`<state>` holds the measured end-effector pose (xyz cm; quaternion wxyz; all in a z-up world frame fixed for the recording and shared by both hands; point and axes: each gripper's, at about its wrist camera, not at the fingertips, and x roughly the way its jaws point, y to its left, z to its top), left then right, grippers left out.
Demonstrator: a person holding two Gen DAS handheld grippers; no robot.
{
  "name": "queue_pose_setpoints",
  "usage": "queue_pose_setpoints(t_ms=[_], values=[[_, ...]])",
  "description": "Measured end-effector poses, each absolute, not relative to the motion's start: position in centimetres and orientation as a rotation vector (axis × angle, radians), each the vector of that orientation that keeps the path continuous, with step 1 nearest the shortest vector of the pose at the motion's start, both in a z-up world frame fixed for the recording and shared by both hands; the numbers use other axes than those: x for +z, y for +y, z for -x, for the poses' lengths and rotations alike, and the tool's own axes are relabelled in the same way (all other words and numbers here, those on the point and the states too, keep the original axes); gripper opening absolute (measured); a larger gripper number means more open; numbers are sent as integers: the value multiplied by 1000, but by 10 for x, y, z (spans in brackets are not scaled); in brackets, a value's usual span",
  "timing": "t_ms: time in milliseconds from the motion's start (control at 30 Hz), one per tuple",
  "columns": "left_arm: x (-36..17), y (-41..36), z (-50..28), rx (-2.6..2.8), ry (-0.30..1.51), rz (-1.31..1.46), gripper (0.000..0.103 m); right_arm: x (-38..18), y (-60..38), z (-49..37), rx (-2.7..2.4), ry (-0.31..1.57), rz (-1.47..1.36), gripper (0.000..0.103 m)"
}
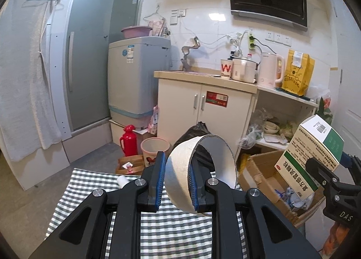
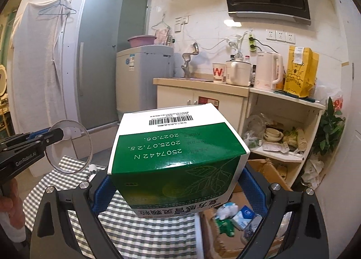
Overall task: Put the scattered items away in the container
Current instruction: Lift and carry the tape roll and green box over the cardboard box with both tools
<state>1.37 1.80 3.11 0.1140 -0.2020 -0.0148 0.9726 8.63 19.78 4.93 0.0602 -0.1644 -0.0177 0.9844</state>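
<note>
My left gripper (image 1: 177,170) is shut on a white tape roll (image 1: 222,157), held upright above the grey checked cloth (image 1: 169,227). The right wrist view shows that left gripper (image 2: 59,134) and the tape roll (image 2: 70,146) at the left. My right gripper (image 2: 177,186) is shut on a green and white medicine box (image 2: 176,157), raised over the cloth's right edge. From the left wrist, the right gripper (image 1: 331,162) and medicine box (image 1: 311,153) appear above an open cardboard box (image 1: 259,159), the same cardboard box (image 2: 268,166) holding several small items. A small white item (image 1: 123,180) lies on the cloth.
Behind the cardboard box stand a white cupboard (image 1: 203,105) and an open shelf (image 2: 286,155) full of clutter. A black bag (image 1: 194,131), a pink bin (image 1: 154,148) and a red flask (image 1: 129,139) sit on the floor. A hand (image 2: 9,200) grips the left handle.
</note>
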Motion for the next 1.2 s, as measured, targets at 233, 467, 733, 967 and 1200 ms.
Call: queue_pose_setpoints(t_ms=[233,467,733,967,1200], values=[[39,44,-7,2807,-27,568,20,58,218,-91,2930,-56,487,96],[39,69,4,2754,-25,580,20,60,241,-90,2883,-50,502,96],[35,104,11,2690,0,597,20,58,273,-92,2823,-28,508,96],[33,138,14,2632,31,616,20,56,306,-92,2772,24,514,96],[31,168,17,2593,54,622,20,54,336,-94,2726,45,521,96]])
